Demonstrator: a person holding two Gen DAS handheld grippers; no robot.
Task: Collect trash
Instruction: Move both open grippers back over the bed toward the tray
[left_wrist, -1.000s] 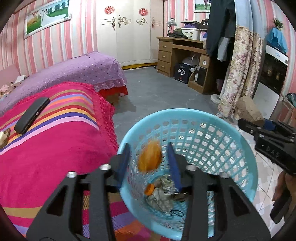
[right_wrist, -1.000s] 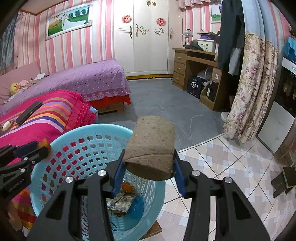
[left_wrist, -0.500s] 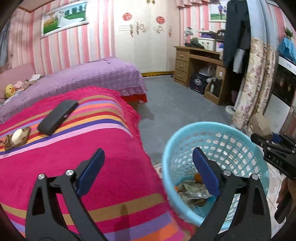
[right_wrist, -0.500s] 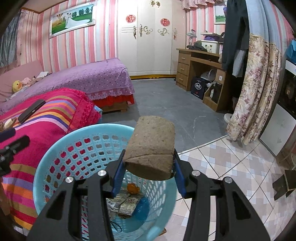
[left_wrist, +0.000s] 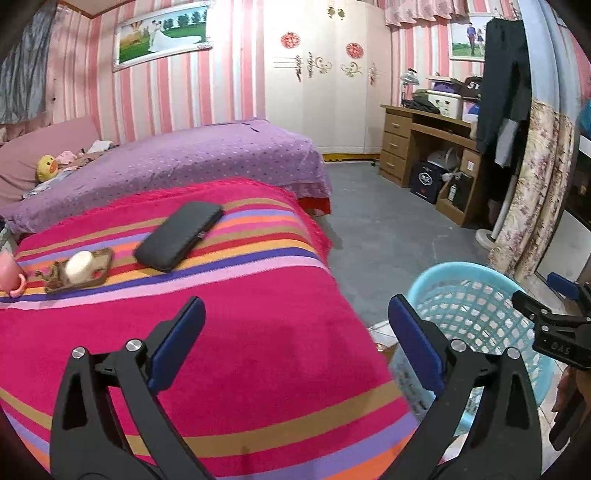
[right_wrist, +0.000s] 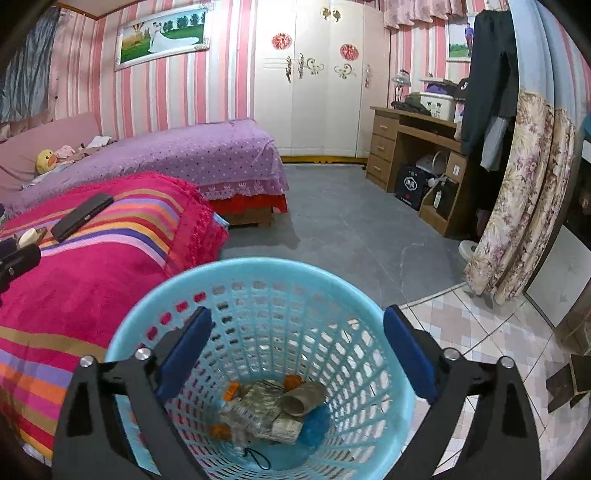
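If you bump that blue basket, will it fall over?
Probably quite easily. The blue basket is thin plastic full of holes, so likely light. It stands tall, widening toward the rim, and only some small trash sits at the bottom, so little weighs it down.

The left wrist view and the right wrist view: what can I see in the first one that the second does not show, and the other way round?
Only the left wrist view shows the left gripper, its jaws opening with nothing between them above the striped blanket, and a pink cup at the left edge.

Only the right wrist view shows the basket's inside: the trash at the bottom, under the right gripper, whose jaws are opening and hold nothing.

Both show the blue basket, the black case, the small tray and the purple bed.
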